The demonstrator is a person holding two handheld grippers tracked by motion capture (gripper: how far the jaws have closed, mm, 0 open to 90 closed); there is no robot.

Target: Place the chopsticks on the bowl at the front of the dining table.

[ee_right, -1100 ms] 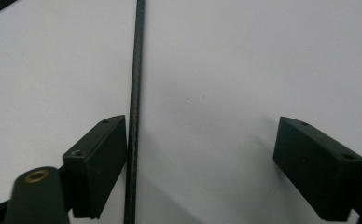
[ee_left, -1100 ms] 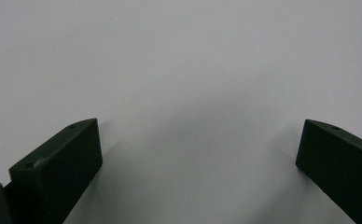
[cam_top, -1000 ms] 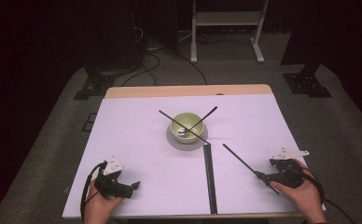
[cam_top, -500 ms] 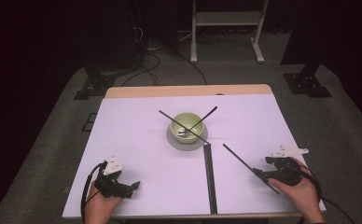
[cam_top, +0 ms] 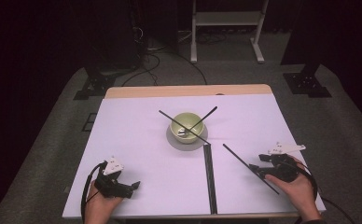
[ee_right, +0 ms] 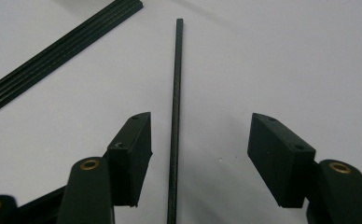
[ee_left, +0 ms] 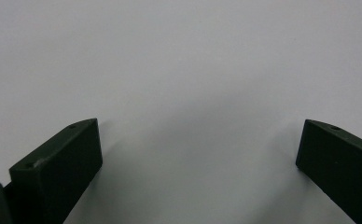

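A thin black stick (cam_top: 244, 163) (ee_right: 175, 93) lies slantwise on the white table (cam_top: 137, 140) at the front right. My right gripper (cam_top: 258, 166) (ee_right: 201, 123) straddles its near end. Its jaws have just been closing, and the stick runs between them with a gap on each side, so they are open. My left gripper (cam_top: 135, 185) (ee_left: 200, 126) rests at the front left, jaws wide apart over bare table. A pale green bowl (cam_top: 187, 122) stands mid-table on a grey disc, with two more black sticks (cam_top: 170, 118) crossed over its rim.
A flat black ribbed strip (cam_top: 209, 177) (ee_right: 62, 46) runs from the bowl straight to the table's front edge, just left of the right gripper. Behind the table are dark floor, cables and a metal stand (cam_top: 226, 18).
The right gripper's jaws have drawn closer together around the stick, which has not moved. The left hand and its gripper have kept still.
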